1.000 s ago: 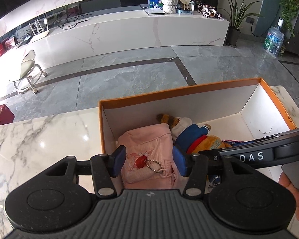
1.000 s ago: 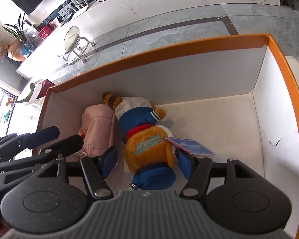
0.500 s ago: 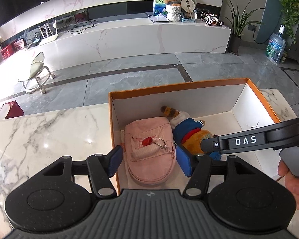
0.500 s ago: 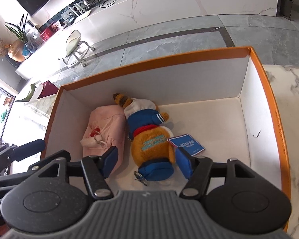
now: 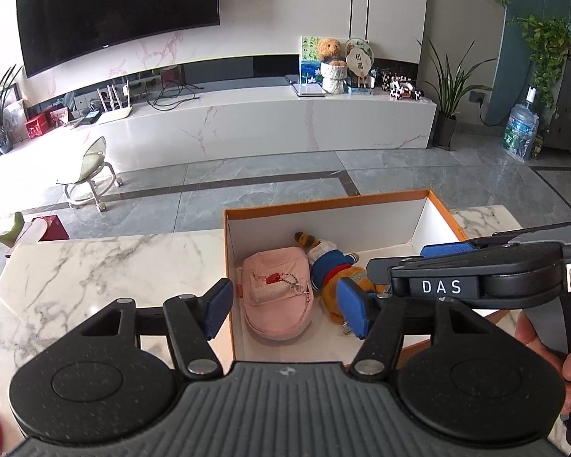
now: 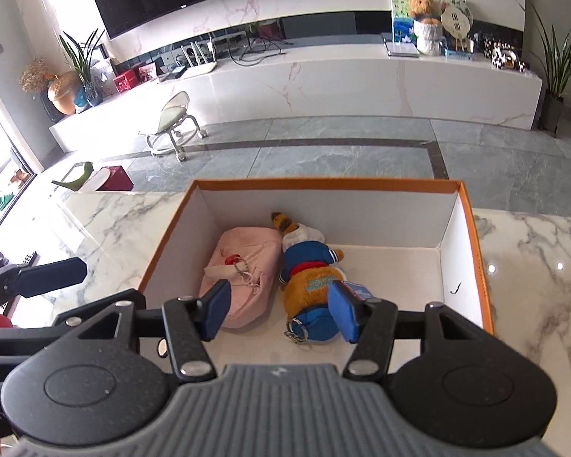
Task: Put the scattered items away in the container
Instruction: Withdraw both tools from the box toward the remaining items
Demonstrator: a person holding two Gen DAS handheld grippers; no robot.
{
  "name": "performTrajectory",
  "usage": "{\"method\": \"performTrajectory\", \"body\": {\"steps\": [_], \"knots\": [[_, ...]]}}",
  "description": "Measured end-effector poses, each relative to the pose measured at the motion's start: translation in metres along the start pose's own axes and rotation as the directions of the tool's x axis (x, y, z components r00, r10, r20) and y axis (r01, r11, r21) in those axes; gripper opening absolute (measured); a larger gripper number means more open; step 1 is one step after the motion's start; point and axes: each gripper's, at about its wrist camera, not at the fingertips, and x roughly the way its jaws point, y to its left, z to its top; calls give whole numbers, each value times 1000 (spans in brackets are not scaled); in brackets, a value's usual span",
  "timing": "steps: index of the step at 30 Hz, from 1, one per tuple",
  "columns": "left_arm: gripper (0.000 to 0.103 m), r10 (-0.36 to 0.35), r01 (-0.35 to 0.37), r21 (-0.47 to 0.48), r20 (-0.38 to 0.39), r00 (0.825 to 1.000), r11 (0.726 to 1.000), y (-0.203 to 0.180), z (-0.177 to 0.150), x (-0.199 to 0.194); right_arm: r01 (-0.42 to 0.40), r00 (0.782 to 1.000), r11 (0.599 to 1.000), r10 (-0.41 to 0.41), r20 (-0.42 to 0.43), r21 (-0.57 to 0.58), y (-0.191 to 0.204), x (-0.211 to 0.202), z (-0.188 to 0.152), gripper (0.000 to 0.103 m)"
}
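White marble table (image 6: pixel 533 266) with grey veining carries an orange-rimmed box (image 6: pixel 323 184), white inside. Box contents: pink pouch (image 6: pixel 243 266) with a red charm on a bead chain, lying against the left wall, and a plush toy (image 6: pixel 308 278) in blue jacket just beside it, touching, head toward the far wall; right half of the box floor is bare. Beyond the table: grey tiled floor (image 6: pixel 323 152), small wheeled stool (image 6: pixel 173 123), long white marble TV bench (image 6: pixel 323 80), big dark TV (image 5: pixel 114 11), potted plants at the sides. Left gripper (image 5: pixel 285 314) above the box's near-left corner, jaws wide apart and just been opening, nothing between them. Right gripper (image 6: pixel 281 310) above the box's near edge, jaws partly apart, just been closing, gripping nothing; both items lie free below.
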Motion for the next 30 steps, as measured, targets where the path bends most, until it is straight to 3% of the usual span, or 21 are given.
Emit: {"method": "performTrajectory", "body": {"steps": [7, 16, 30], "knots": [[72, 11, -10, -22, 79, 997, 1000, -3, -7, -65, 20, 990, 999, -14, 143, -39, 26, -74, -17, 60], [77, -17, 19, -14, 154, 988, 1000, -11, -37, -132, 17, 965, 1000, -14, 261, -9, 47, -155, -62, 60], [78, -34, 38, -21, 173, 984, 999, -9, -110, -170, 64, 950, 998, -60, 306, -3, 76, -198, -155, 61]]}}
